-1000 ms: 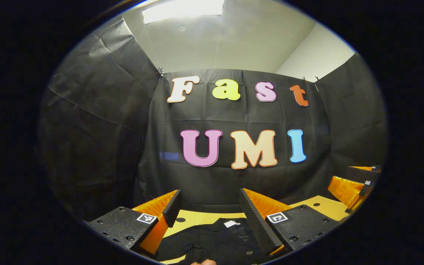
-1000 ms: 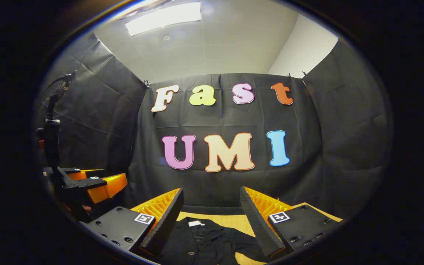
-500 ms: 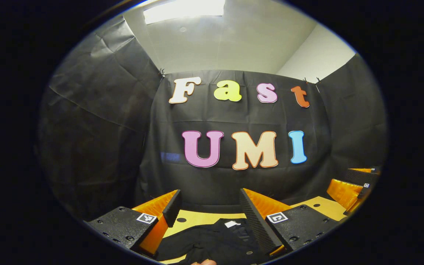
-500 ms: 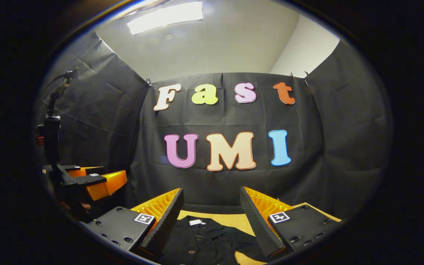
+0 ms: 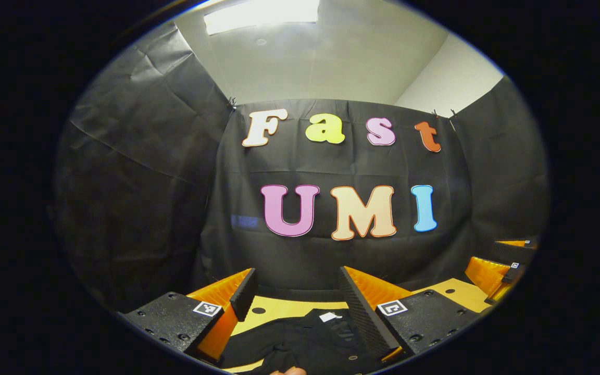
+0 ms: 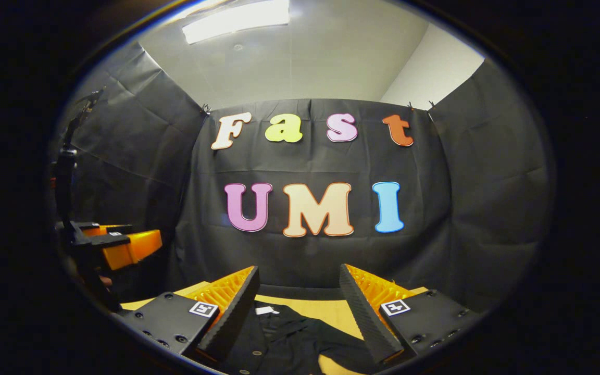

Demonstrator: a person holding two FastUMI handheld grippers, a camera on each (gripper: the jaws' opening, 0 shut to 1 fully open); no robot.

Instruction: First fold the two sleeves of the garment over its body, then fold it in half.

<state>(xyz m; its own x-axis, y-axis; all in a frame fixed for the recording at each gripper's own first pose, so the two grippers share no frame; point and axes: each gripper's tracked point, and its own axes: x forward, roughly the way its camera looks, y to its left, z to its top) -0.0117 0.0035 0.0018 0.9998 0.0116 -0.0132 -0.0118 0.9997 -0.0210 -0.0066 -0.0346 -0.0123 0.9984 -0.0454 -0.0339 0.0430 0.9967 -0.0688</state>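
Observation:
A black garment (image 5: 300, 341) with a white neck label (image 5: 327, 316) lies on the light wooden table (image 5: 279, 308), below and between the fingers of my left gripper (image 5: 295, 291), which is open and holds nothing. In the right gripper view the same garment (image 6: 289, 341) lies under my right gripper (image 6: 297, 294), also open and holding nothing; its label (image 6: 264, 310) shows near the left finger. The left gripper (image 6: 123, 247) appears at the left edge of the right gripper view. The right gripper (image 5: 503, 265) appears at the right edge of the left gripper view.
The booth's black cloth wall (image 5: 331, 250) stands close behind the table's far edge. A dark stand with a cable (image 6: 68, 166) rises at the left in the right gripper view. A small hole (image 5: 258, 310) marks the tabletop.
The right gripper view has swung slightly right, so the left gripper and garment label sit further left in it. The left gripper view has barely shifted.

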